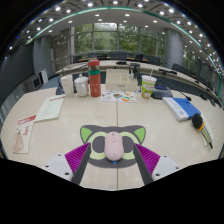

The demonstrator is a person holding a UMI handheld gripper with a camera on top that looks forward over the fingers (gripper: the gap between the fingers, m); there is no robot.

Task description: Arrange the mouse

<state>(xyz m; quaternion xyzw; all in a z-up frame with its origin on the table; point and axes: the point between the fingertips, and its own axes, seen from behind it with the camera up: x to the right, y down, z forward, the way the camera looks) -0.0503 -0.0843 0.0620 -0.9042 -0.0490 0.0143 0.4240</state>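
The mouse lies on a small mat with a green edge, on the near part of the tabletop, between the fingers of the claw. The claw is released: its magenta pads stand at either side of the mouse with a gap showing.

It looks like a light, rigid plastic shell, smooth and rounded, so likely to slip if pinched high. The best hold is probably low on its two long sides, near the middle.

The tabletop is pale, flat and smooth. Farther off stand a stack of cups, a paper cup to the right, and papers at the left. Beyond are more desks and large windows in an office hall.
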